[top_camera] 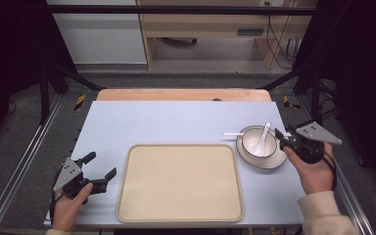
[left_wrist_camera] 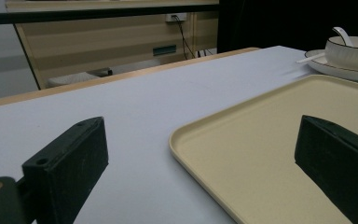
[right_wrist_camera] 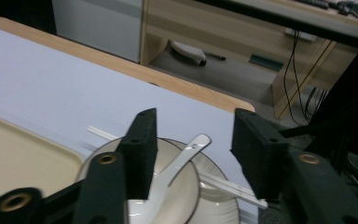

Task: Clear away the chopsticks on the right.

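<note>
The tray (top_camera: 180, 182) sits bare in the middle of the table (top_camera: 142, 122), and I take everything else from it. Left of the tray, the left gripper (top_camera: 100, 169) hangs low over the table with its jaws spread wide and nothing between them. In the left gripper view one jaw stands over the tray's near corner, so a careless nudge from there could shove the tray sideways.

Just off the tray's far right corner stands the bowl (top_camera: 259, 141) on its plate (top_camera: 269, 162), with the spoon (top_camera: 263, 137) leaning out of it and chopsticks (top_camera: 234, 133) laid across behind it. The right gripper (top_camera: 283, 137) hovers at the bowl's right edge, jaws parted and holding nothing.

That is where I see the risk. If those jaws close on the thin rim off-centre, the bowl may tip, slide on the plate, or pitch the spoon out. The chopsticks are loose too, and a brush from the gripper could roll them off the plate onto the table.
</note>
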Motion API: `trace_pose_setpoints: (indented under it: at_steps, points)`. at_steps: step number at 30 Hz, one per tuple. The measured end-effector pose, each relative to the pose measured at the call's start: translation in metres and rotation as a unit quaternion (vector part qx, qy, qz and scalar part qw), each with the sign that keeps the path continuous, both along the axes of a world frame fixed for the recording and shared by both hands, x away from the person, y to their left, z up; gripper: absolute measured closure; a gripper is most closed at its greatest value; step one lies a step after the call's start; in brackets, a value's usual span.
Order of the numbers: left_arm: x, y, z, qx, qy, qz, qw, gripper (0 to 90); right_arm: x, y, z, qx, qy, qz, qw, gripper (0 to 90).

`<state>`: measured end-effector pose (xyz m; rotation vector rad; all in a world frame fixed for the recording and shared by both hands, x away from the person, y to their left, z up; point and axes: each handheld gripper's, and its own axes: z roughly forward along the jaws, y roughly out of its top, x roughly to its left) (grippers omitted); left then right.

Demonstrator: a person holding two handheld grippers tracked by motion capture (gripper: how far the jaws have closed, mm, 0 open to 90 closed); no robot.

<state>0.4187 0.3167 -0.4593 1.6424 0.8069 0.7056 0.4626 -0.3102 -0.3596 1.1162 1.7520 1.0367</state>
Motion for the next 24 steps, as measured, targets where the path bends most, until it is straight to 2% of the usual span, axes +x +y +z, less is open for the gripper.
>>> trace_pose_setpoints:
  at_steps: [3, 4, 5, 6, 7, 10, 12, 13, 14, 15, 16, 17, 18, 19, 20, 21, 22, 24]
  points:
    - [0.000, 0.000, 0.000, 0.002, 0.000, 0.000, 1.0000, 2.4, 0.014, -0.009, 0.001, -0.004, 0.009, -0.012, 0.9999, 60.6]
    - [0.000, 0.000, 0.000, 0.002, 0.000, 0.000, 1.0000, 2.4, 0.028, -0.018, 0.000, -0.003, 0.017, -0.018, 0.9997, 65.3]
    - [0.000, -0.001, 0.000, 0.001, 0.001, 0.000, 1.0000, 2.4, 0.036, -0.023, -0.001, -0.001, 0.025, -0.021, 0.9995, 66.8]
    - [0.000, -0.001, 0.000, 0.001, 0.001, 0.000, 1.0000, 2.4, 0.036, -0.023, -0.001, -0.001, 0.025, -0.021, 0.9995, 66.8]
    - [0.000, -0.001, 0.000, 0.005, 0.001, -0.002, 1.0000, 2.4, 0.054, -0.032, -0.007, 0.000, 0.039, -0.031, 0.9988, 72.8]
    - [0.000, -0.003, 0.000, 0.008, 0.001, -0.005, 1.0000, 2.5, 0.073, -0.041, -0.018, 0.010, 0.064, -0.038, 0.9972, 80.1]
    - [0.001, -0.004, -0.001, 0.010, 0.001, -0.005, 0.9999, 2.6, 0.087, -0.047, -0.028, 0.019, 0.087, -0.045, 0.9950, 84.6]
    - [0.001, -0.004, -0.001, 0.010, 0.001, -0.005, 0.9999, 2.6, 0.087, -0.047, -0.028, 0.019, 0.087, -0.045, 0.9950, 84.6]
    - [0.001, -0.004, -0.001, 0.004, 0.004, -0.006, 1.0000, 2.7, 0.099, -0.052, -0.038, 0.033, 0.113, -0.052, 0.9917, 87.0]
    - [0.002, -0.003, -0.001, 0.000, 0.004, -0.007, 1.0000, 2.7, 0.104, -0.054, -0.043, 0.049, 0.125, -0.050, 0.9896, 88.2]
    - [0.002, -0.003, -0.001, 0.000, 0.004, -0.007, 1.0000, 2.7, 0.104, -0.054, -0.043, 0.049, 0.125, -0.050, 0.9896, 88.2]
    - [0.002, -0.002, -0.002, -0.002, 0.006, -0.006, 1.0000, 2.8, 0.113, -0.055, -0.052, 0.057, 0.152, -0.058, 0.9851, 89.8]
    - [0.004, -0.002, -0.004, 0.000, 0.010, -0.003, 0.9999, 2.8, 0.117, -0.056, -0.056, 0.048, 0.162, -0.064, 0.9835, 90.0]
    - [0.004, -0.002, -0.004, 0.000, 0.010, -0.003, 0.9999, 2.8, 0.117, -0.056, -0.056, 0.048, 0.162, -0.064, 0.9835, 90.0]
    - [0.004, -0.002, -0.005, 0.006, 0.013, -0.001, 0.9999, 2.9, 0.123, -0.059, -0.064, 0.038, 0.179, -0.074, 0.9803, 90.0]
    - [0.003, -0.002, -0.005, 0.006, 0.011, -0.001, 0.9999, 2.9, 0.125, -0.060, -0.067, 0.037, 0.187, -0.072, 0.9790, 90.0]
    - [0.003, -0.002, -0.005, 0.006, 0.011, -0.001, 0.9999, 2.9, 0.125, -0.060, -0.067, 0.037, 0.187, -0.072, 0.9790, 90.0]
    - [0.001, -0.003, -0.003, 0.009, 0.006, -0.001, 0.9999, 2.9, 0.130, -0.061, -0.077, 0.027, 0.211, -0.073, 0.9744, 90.0]
